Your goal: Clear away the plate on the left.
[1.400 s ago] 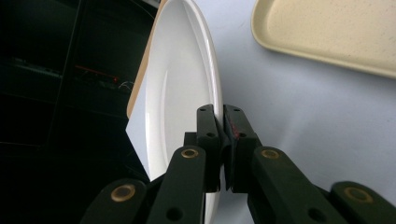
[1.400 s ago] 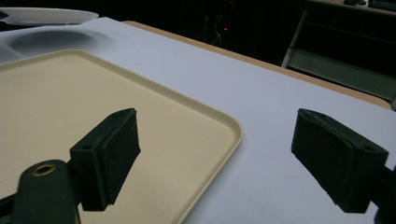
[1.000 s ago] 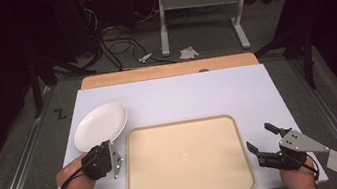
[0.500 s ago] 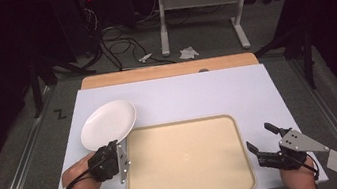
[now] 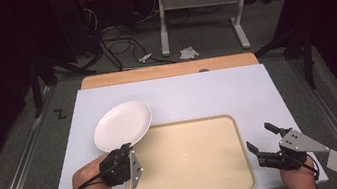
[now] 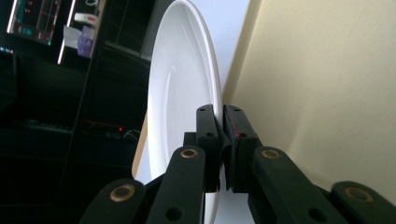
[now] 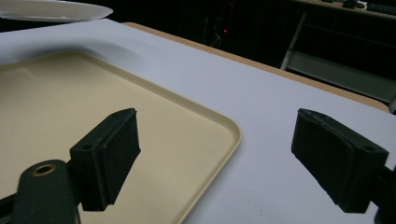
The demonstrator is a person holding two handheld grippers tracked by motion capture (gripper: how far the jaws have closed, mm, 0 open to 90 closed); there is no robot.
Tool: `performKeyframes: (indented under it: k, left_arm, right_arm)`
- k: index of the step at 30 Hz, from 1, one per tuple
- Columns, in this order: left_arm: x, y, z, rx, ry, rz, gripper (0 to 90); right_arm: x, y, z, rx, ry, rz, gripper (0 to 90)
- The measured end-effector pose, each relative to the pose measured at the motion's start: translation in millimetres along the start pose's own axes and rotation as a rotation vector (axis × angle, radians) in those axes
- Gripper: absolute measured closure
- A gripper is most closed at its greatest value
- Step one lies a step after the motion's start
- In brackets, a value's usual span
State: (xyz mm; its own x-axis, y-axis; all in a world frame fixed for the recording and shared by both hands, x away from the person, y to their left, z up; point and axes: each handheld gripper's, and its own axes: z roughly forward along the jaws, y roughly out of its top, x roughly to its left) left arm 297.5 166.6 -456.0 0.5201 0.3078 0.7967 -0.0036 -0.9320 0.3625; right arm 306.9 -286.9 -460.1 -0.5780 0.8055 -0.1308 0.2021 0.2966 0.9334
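A white plate [image 5: 122, 125] hangs above the table's left side, its near rim over the tray's top-left corner. My left gripper [image 5: 125, 149] is shut on that near rim. In the left gripper view the plate [image 6: 180, 93] stands edge-on, pinched between the two black pads [image 6: 208, 126]. A beige tray [image 5: 186, 158] lies at the table's front middle. My right gripper [image 5: 262, 137] is open near the tray's right edge, with nothing between its fingers. In the right gripper view the gripper [image 7: 224, 158] spans the tray's rim [image 7: 233, 135], and the plate [image 7: 51, 10] shows at top left.
The white tabletop [image 5: 207, 94] has a wooden strip [image 5: 168, 70] along its far edge. A metal stand [image 5: 195, 14], cables and crumpled paper lie on the floor beyond the table.
My left gripper has carried the plate to the right and away from me, so that the plate now overlaps the tray's top-left corner. The right gripper has stayed put.
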Motion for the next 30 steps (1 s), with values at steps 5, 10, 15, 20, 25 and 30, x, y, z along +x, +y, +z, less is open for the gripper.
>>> performKeyframes:
  k: [5, 10, 15, 20, 25, 30]
  left_arm:
    - [-6.3, 14.5, -5.9, -0.037, -0.006, 0.033, 86.4]
    - [-13.9, 29.4, -9.1, -0.067, -0.018, 0.065, 86.4]
    - [-22.2, 44.1, -12.2, -0.104, -0.029, 0.084, 86.4]
    - [-31.2, 58.4, -16.6, -0.144, -0.031, 0.117, 86.5]
    - [-41.2, 70.4, -19.4, -0.176, -0.053, 0.146, 86.4]
    - [-49.1, 80.2, -21.5, -0.210, -0.068, 0.165, 86.4]
  right_arm:
    - [-0.2, 0.2, -0.1, -0.002, 0.000, -0.004, 16.1]
    - [-0.2, 0.4, -0.1, -0.003, 0.000, -0.007, 16.1]
    - [-0.3, 0.3, -0.4, -0.004, 0.002, -0.006, 16.1]
    - [-0.3, 0.4, -0.3, -0.004, 0.001, -0.007, 16.1]
    - [-0.1, 0.6, -0.7, -0.003, -0.003, -0.006, 16.1]
    - [-0.3, 0.6, -0.6, -0.006, 0.000, -0.006, 16.1]
